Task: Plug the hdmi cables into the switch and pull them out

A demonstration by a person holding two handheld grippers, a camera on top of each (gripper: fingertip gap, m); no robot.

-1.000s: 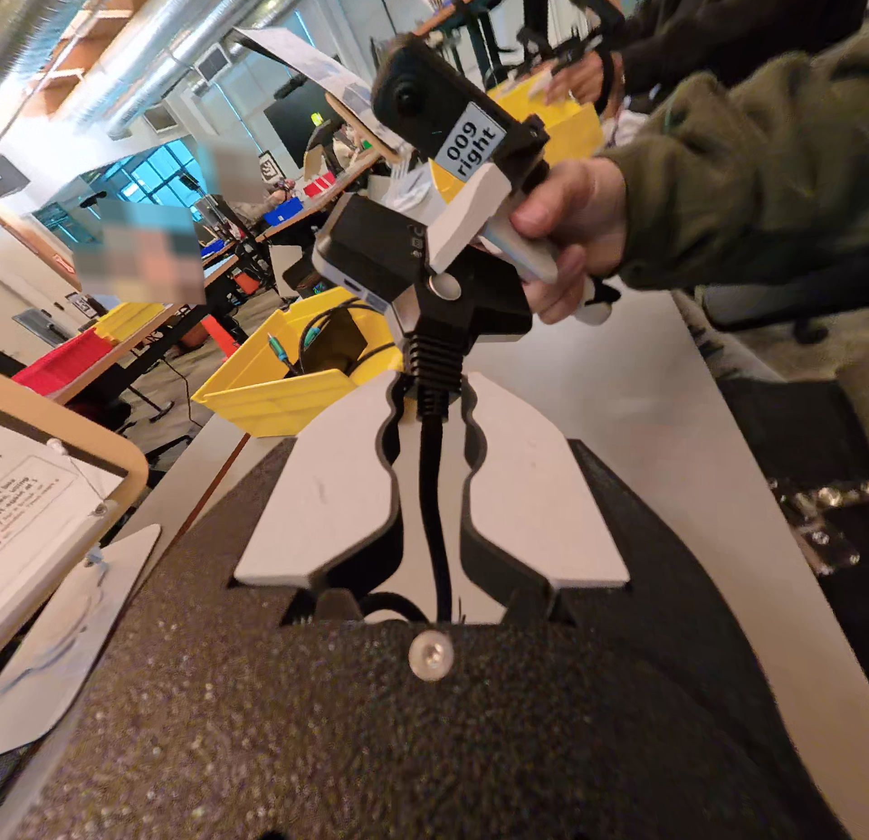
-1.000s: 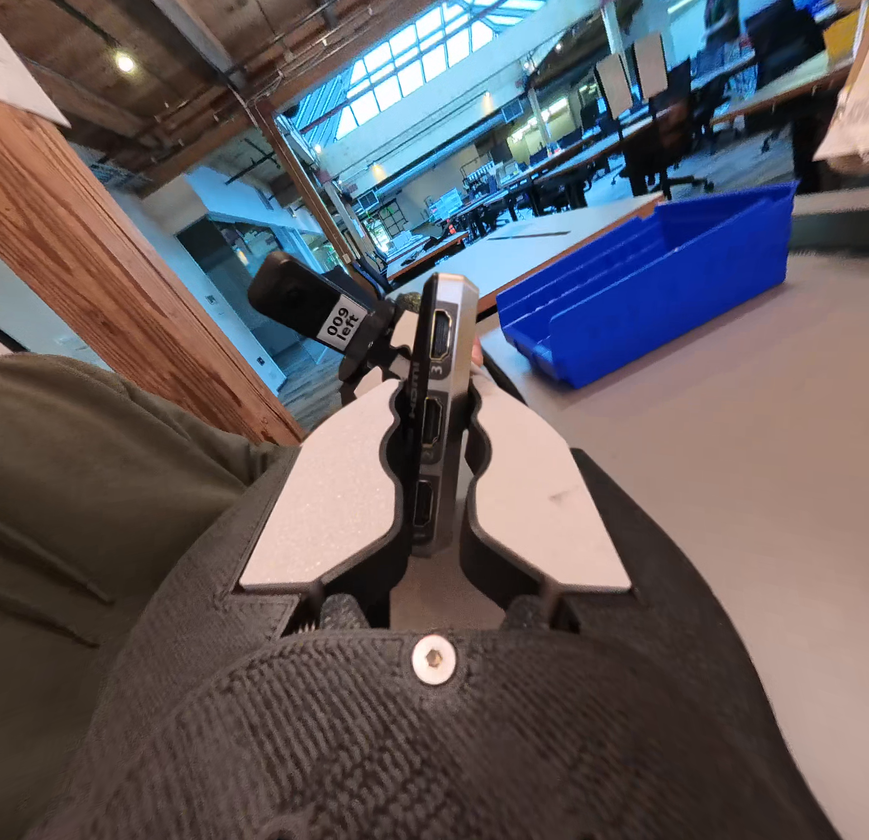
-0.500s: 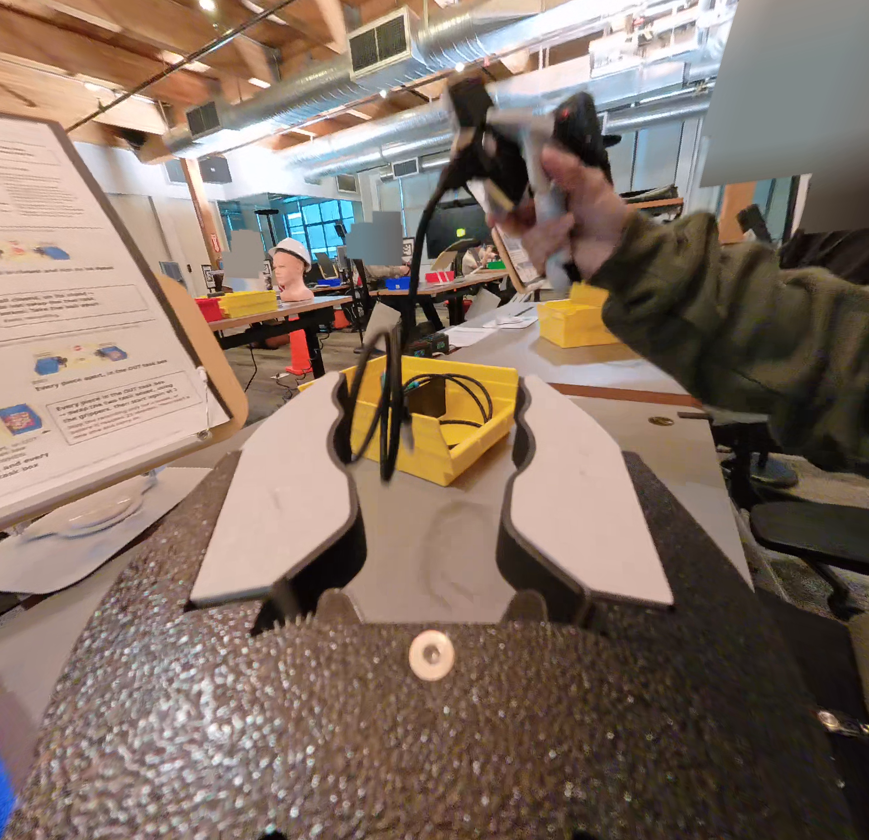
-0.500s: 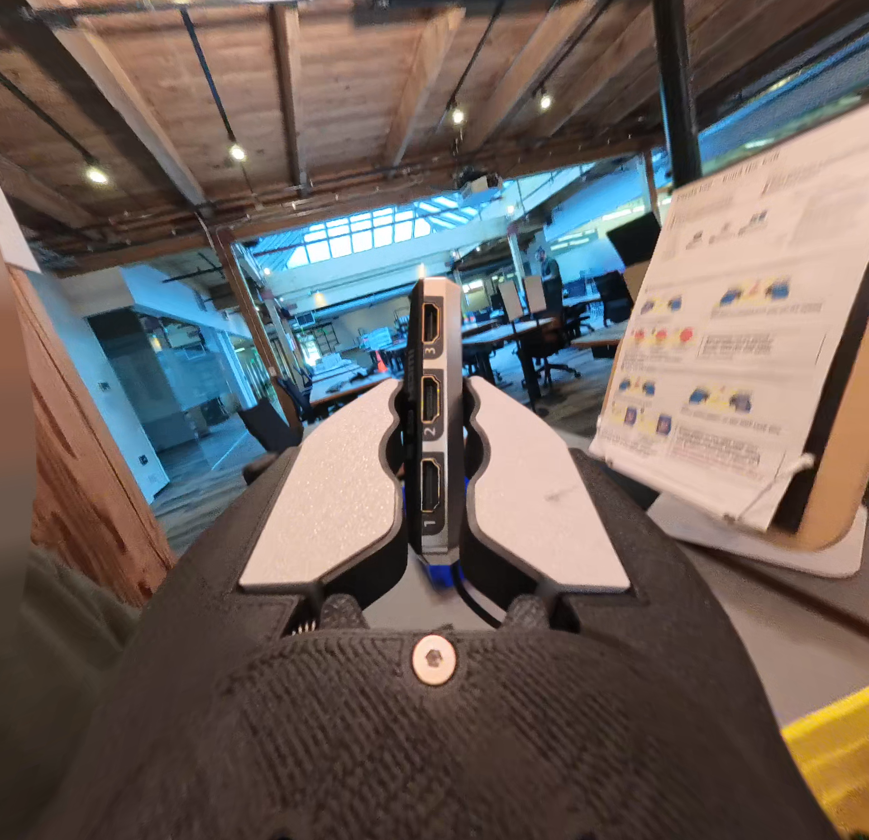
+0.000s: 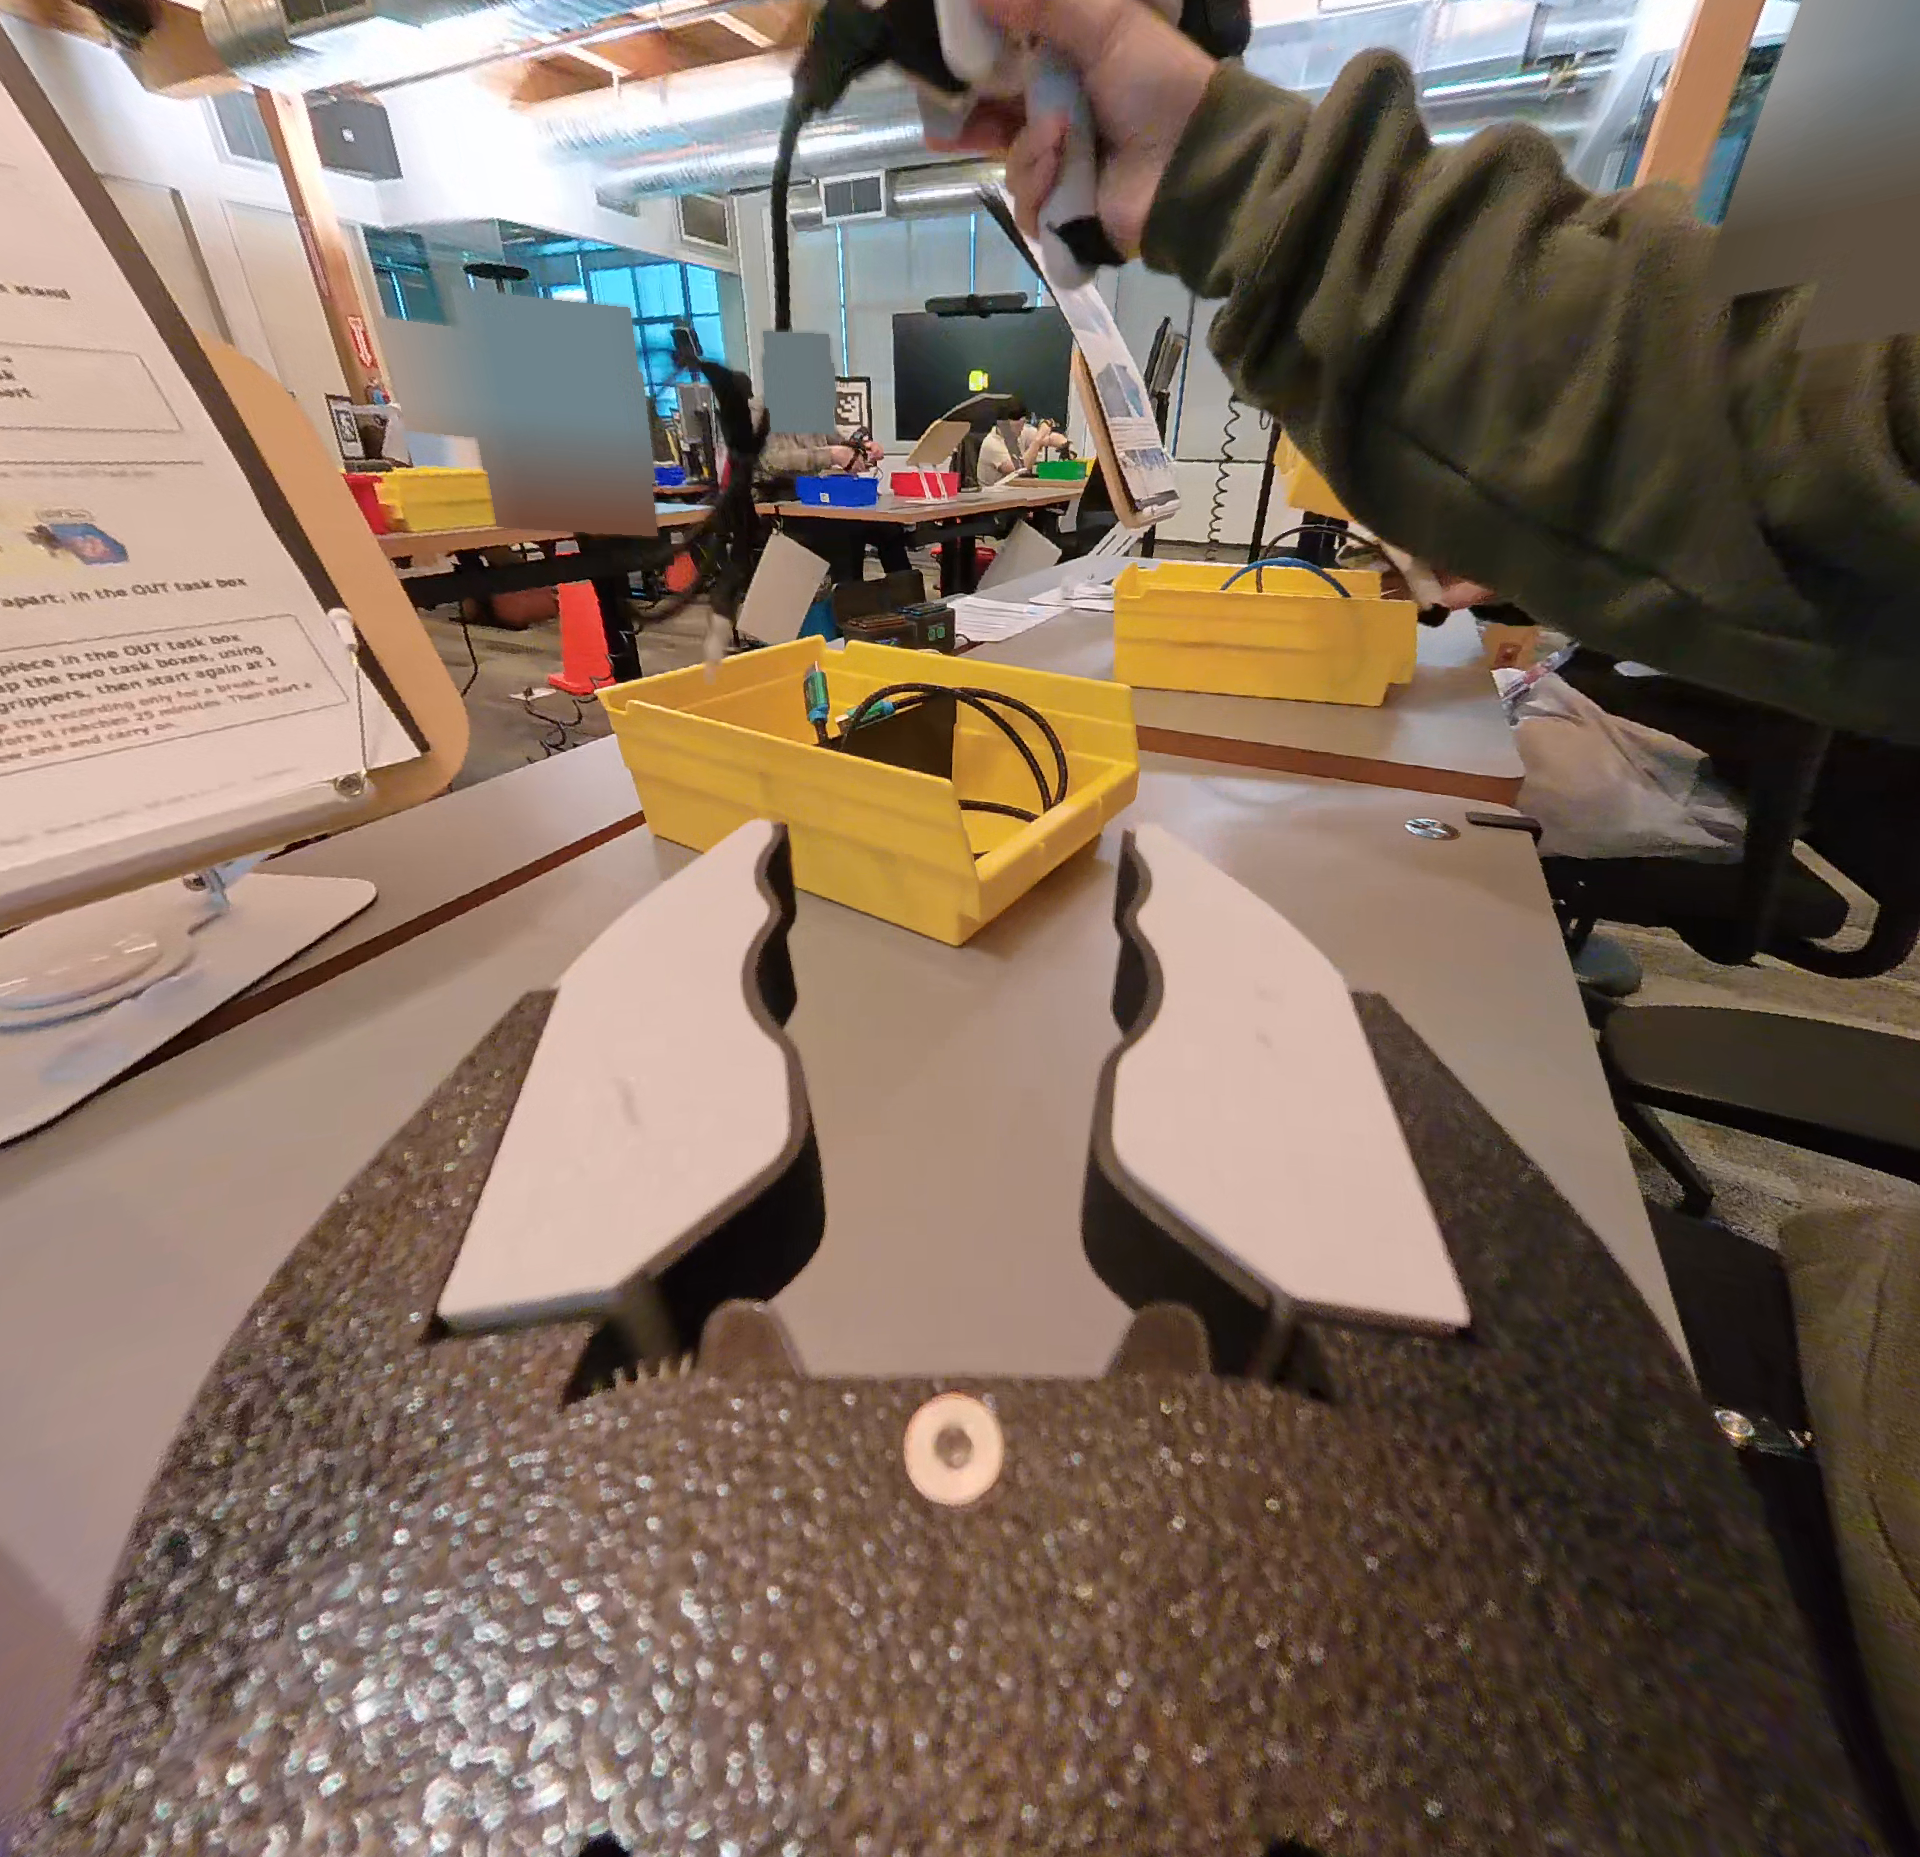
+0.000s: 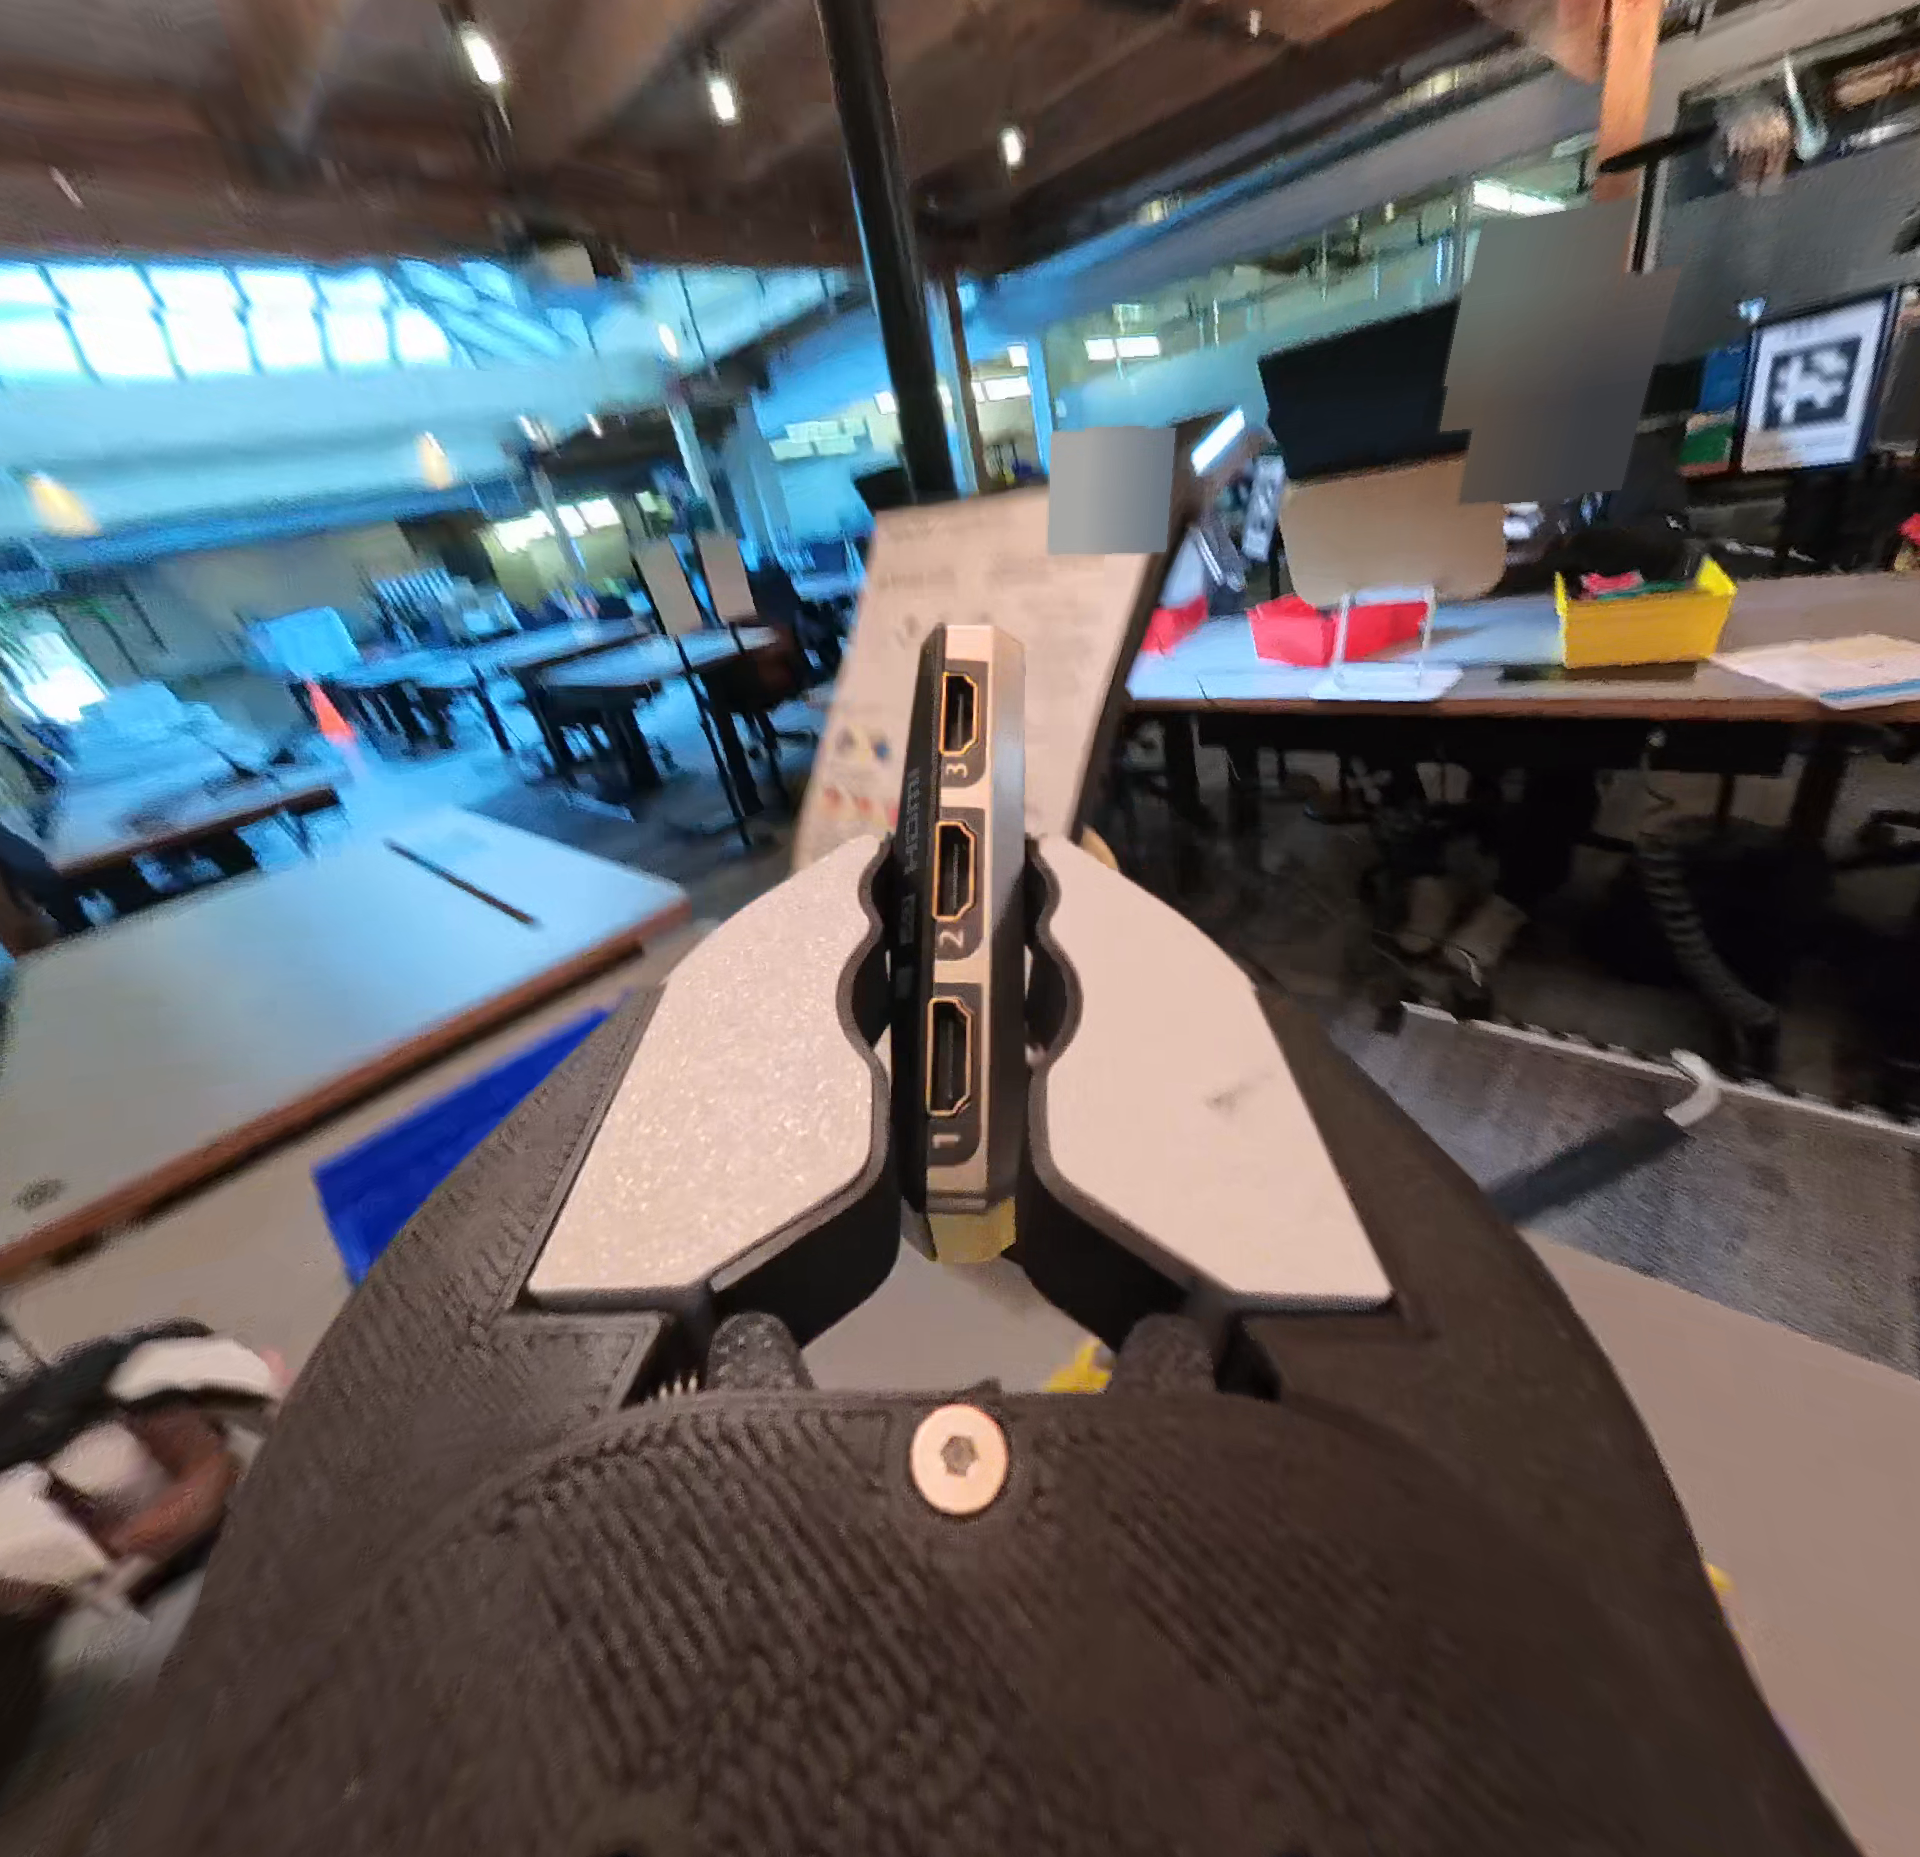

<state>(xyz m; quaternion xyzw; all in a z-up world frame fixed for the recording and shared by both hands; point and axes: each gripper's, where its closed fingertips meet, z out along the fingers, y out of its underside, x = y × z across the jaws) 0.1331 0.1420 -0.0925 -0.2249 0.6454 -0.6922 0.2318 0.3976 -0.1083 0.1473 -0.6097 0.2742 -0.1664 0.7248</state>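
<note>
The right tool [image 6: 956,877] is clamped on the HDMI switch [image 6: 961,934] (three ports empty, facing the camera). The left tool [image 5: 951,872] gapes apart above the worktop [image 5: 1299,872]; ahead, a yellow bin [image 5: 831,810] holds black cables [image 5: 997,737].

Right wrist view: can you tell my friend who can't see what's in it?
The right gripper is shut on a slim black and silver HDMI switch, held upright, its three gold-rimmed ports empty. Behind is a blurry workshop with grey tables and a blue plastic bin.
</note>
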